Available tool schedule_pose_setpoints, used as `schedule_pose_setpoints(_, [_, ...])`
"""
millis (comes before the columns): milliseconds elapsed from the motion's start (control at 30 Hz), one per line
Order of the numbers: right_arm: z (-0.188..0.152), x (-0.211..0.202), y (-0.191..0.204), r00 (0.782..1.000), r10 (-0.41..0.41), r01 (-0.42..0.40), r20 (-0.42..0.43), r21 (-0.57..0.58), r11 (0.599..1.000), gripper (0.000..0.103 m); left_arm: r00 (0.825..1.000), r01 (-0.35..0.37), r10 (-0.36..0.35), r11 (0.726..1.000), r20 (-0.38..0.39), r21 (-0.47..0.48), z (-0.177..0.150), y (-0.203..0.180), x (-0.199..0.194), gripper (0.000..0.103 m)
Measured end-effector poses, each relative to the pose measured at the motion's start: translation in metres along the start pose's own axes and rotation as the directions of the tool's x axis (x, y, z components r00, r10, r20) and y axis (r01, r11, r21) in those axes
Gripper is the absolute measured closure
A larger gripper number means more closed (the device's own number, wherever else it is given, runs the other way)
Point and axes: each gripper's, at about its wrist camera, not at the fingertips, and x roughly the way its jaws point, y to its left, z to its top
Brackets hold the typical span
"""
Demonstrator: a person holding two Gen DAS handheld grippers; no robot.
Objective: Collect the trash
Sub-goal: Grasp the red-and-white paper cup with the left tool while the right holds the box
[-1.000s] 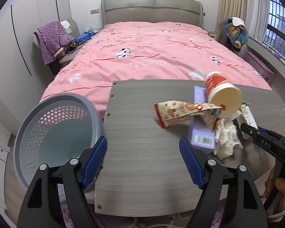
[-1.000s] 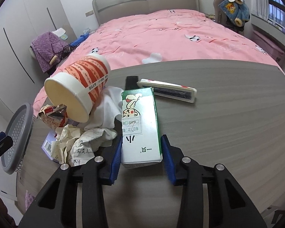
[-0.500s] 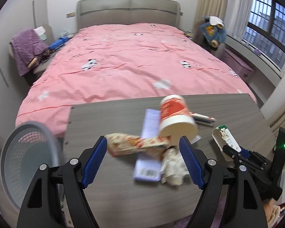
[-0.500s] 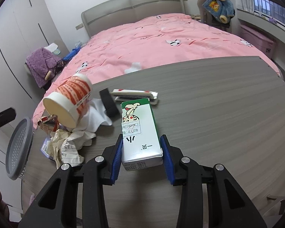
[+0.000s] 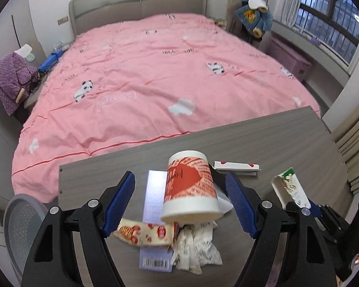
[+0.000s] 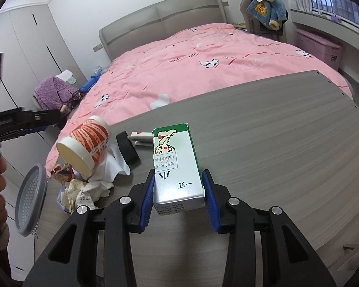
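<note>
My right gripper point(image 6: 178, 191) is shut on a green and white milk carton point(image 6: 176, 167), held above the grey table point(image 6: 275, 143); the carton also shows in the left wrist view point(image 5: 290, 187). My left gripper point(image 5: 180, 203) is open above the trash pile, its fingers either side of a red and white paper cup point(image 5: 190, 187) lying tilted. Under the cup lie a snack wrapper point(image 5: 143, 233), crumpled paper point(image 5: 196, 248) and a pale purple flat box point(image 5: 154, 215). The cup point(image 6: 83, 148) and paper point(image 6: 81, 193) also show in the right wrist view.
A grey perforated bin point(image 5: 19, 224) stands off the table's left end; it also shows in the right wrist view point(image 6: 31, 201). A white flat box point(image 5: 237, 167) and a black object point(image 6: 128, 148) lie on the table. A pink bed point(image 5: 155, 71) lies beyond.
My left gripper has moved right from the bin side to over the trash pile, around the cup. My right gripper has lifted and pulled back with the milk carton.
</note>
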Motion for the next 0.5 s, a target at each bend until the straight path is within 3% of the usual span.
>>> schedule_pose_setpoints(167, [0.003,0.0,-0.005,1.0,0.008,-0.008,0.002,0.01,1.0,0.065,0.99,0.02,-0.014,0.999,-0.138,0.04,0.01,-0.011,0.034,0.028])
schedule_pose_setpoints(300, [0.004,-0.001,-0.008,1.0,0.012,-0.012,0.009,0.016,1.0,0.065,0.984,-0.026,0.038,0.997,-0.173,0.075,0.007,-0.016,0.05,0.028])
schedule_pose_setpoints(500, [0.003,-0.002,-0.009,1.0,0.015,-0.015,0.008,0.022,1.0,0.065,0.981,-0.035,0.052,0.995,-0.188,0.092,0.001,-0.021,0.062,0.028])
